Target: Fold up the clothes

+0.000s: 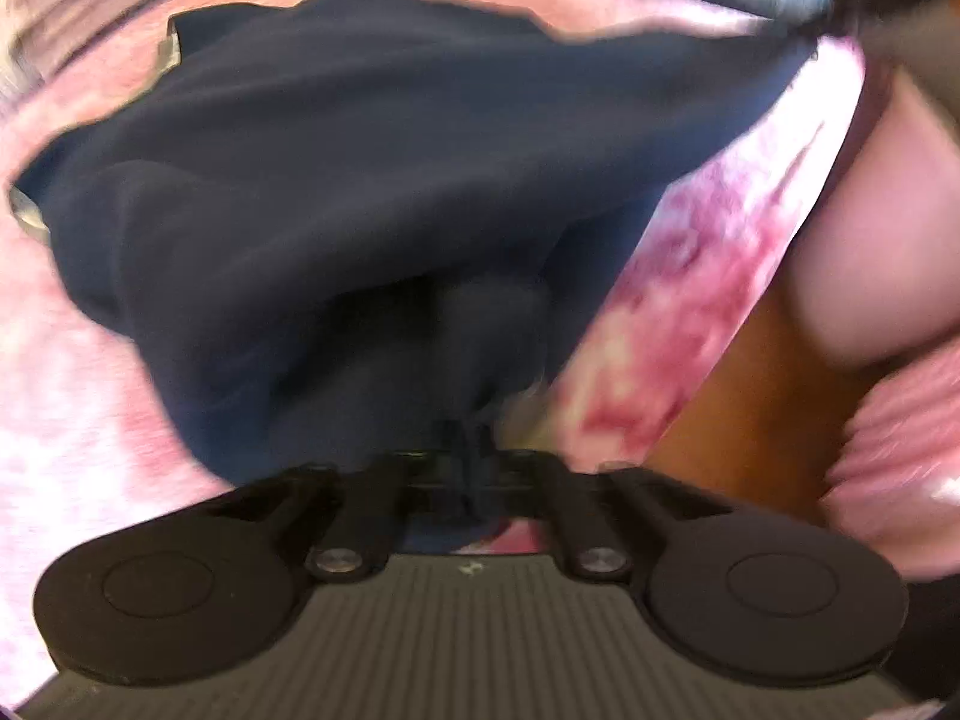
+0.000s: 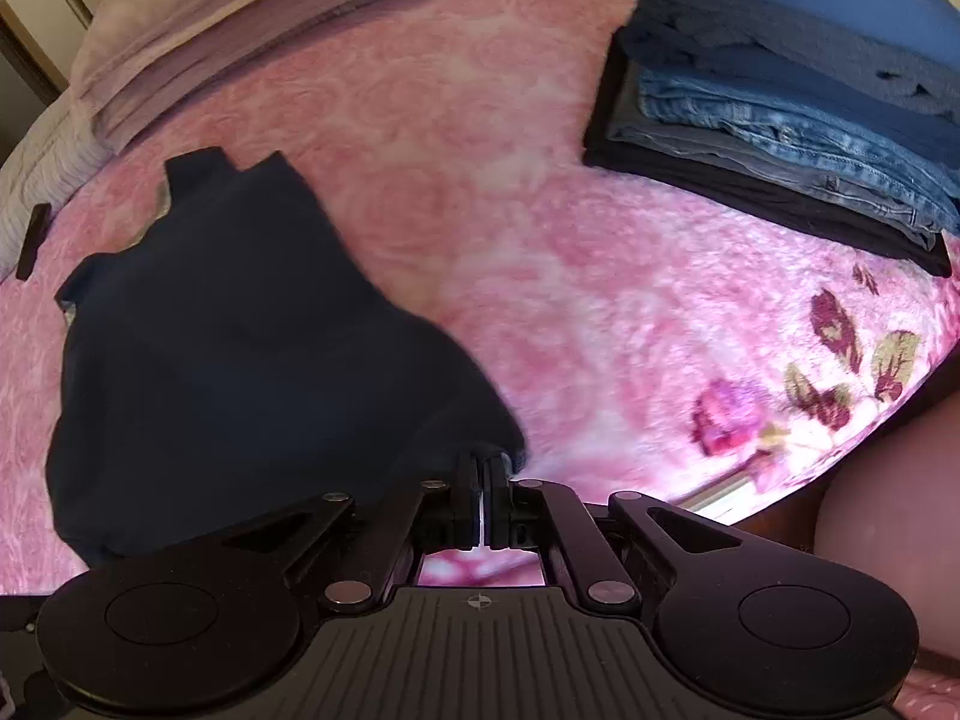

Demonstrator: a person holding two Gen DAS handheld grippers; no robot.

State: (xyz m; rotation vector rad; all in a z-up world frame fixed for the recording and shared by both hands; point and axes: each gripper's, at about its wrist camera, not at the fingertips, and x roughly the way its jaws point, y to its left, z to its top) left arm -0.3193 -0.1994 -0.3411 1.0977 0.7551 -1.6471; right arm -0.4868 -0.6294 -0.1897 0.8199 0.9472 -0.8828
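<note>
The bed (image 2: 480, 228), under its pink floral blanket, carries everything you are working with. A folded stack of jeans and dark clothes (image 2: 780, 138) sits toward its far right corner, well apart from your work, and a pillow (image 2: 240, 18) lies along the far edge.

The dark navy garment (image 2: 240, 348) lies spread over the left part of the bed, its near hem lifted off the blanket. In the left wrist view it is blurred and bunches into folds just ahead of the jaws.

Your right hand-held gripper (image 2: 485, 474) has its jaws pressed together on the garment's near right corner, with only a thin sliver of light between them. Your left hand-held gripper (image 1: 465, 438) looks to be pinching the near hem too, with cloth gathered right at its tips, though blur keeps this from being certain.

You appear to be carrying the near hem toward the far edge for a fold. Keep both corners level and the hem taut between them, so the cloth does not sag or twist, and lay it down square on the far part.
</note>
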